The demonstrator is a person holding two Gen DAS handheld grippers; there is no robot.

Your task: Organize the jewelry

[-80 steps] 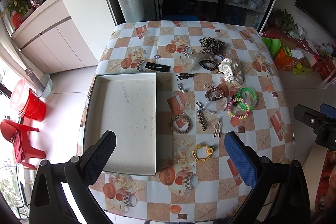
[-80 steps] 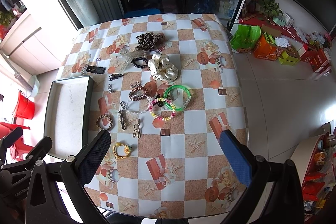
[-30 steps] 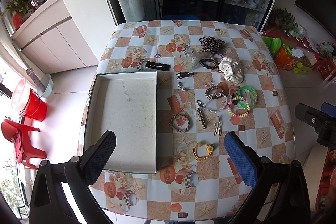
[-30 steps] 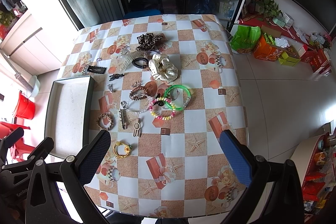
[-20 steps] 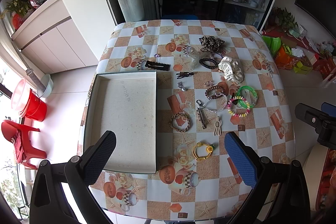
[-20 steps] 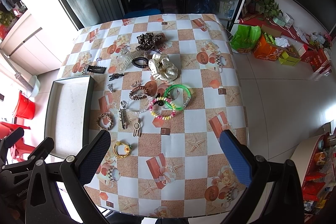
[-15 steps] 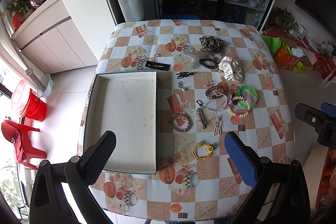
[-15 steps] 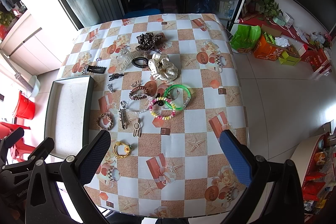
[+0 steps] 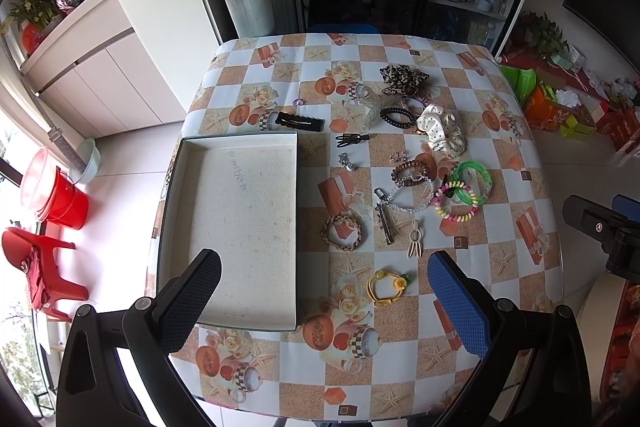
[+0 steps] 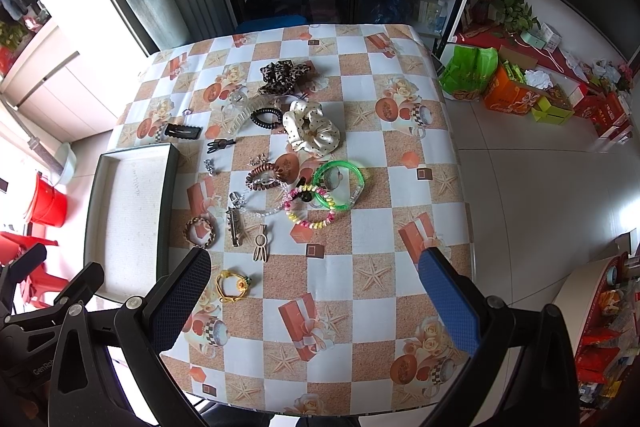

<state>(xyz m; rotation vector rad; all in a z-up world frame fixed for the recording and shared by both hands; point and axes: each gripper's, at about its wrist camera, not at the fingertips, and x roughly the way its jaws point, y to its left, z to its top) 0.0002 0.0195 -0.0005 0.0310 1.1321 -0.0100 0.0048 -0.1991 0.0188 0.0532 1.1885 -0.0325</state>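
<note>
A shallow white cardboard tray point(image 9: 236, 211) lies at the left of the checkered bench point(image 9: 400, 367). Both the left hand-held gripper point(image 9: 324, 301) and the right hand-held gripper point(image 10: 314, 301) hover wide apart, holding nothing. Rightward lie a yellow flower bracelet point(image 9: 387, 286) and a green plastic bangle point(image 9: 474, 183).

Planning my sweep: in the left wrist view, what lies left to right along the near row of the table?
Tray → braided bracelet → metal hair clip → beige clip.
</note>
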